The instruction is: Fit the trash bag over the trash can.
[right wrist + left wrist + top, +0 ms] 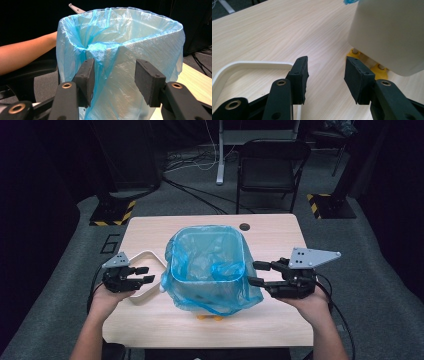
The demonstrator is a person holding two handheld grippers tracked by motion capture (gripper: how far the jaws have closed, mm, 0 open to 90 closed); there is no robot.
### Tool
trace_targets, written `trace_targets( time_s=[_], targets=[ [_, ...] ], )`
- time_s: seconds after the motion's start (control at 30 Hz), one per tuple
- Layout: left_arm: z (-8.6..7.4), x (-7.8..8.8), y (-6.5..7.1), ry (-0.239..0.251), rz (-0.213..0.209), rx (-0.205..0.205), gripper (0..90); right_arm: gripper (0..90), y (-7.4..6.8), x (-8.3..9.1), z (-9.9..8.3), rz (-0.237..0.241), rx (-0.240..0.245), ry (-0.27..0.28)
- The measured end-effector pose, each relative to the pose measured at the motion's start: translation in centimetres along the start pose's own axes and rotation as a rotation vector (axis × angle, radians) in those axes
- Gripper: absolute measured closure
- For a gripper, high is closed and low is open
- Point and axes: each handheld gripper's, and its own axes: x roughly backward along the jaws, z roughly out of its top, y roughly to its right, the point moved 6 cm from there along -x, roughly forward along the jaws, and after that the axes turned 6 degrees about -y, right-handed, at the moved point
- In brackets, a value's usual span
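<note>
A white bin stands in the middle of the wooden table, raised on small yellow feet, and a blue bag lines it. The bag's mouth is folded over the rim on every side visible from above, and its skirt hangs down the outside walls, lower and looser at the front and on the right than elsewhere. Inside, some slack film bunches near the right wall. In the right gripper view the plastic at the near corner is gathered into a crumpled pleat rather than lying flat, so the lining looks largely done, with only smoothing or tucking of the loose skirt seemingly left. The right gripper is held level at the bin's right wall, its jaws apart with the hanging bag just in front of them; the pads do not press on it. The left gripper sits low at the bin's left, near the bin's lower corner, jaws likewise apart and empty, pointing toward the base. Beneath it lies a white ring-shaped frame flat on the table, which may be a rim piece yet to be fitted. Beyond the table stand a folding chair and cables on the grey floor.
</note>
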Motion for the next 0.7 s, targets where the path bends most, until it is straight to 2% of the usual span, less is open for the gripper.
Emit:
trace_targets(
  time_s=[0.07, 0.3, 0.43, 0.53, 0.7],
  targets=[
    [-0.4, -0.4, -0.2, 0.004, 0.005, 0.019, 51.8, 48.7, 0.0, 0.0, 0.0, -0.001, 0.001, 0.0],
    [-2.1, -1.8, -0.8, -0.016, 0.021, 0.045, 42.7, 44.8, 0.0, 0.0, -0.1, -0.02, 0.012, -0.005],
    [-3.0, -2.7, -1.0, -0.051, 0.042, 0.05, 36.3, 39.8, 0.0, -0.1, 0.0, -0.033, 0.015, 0.001],
    [-3.7, -3.3, -1.2, -0.087, 0.074, 0.049, 32.5, 37.3, 0.1, 0.0, 0.1, -0.052, 0.016, 0.008],
    [-4.6, -4.2, -1.6, -0.108, 0.079, 0.071, 29.9, 33.0, 0.3, 0.0, 0.0, -0.071, 0.016, 0.01]
  ],
)
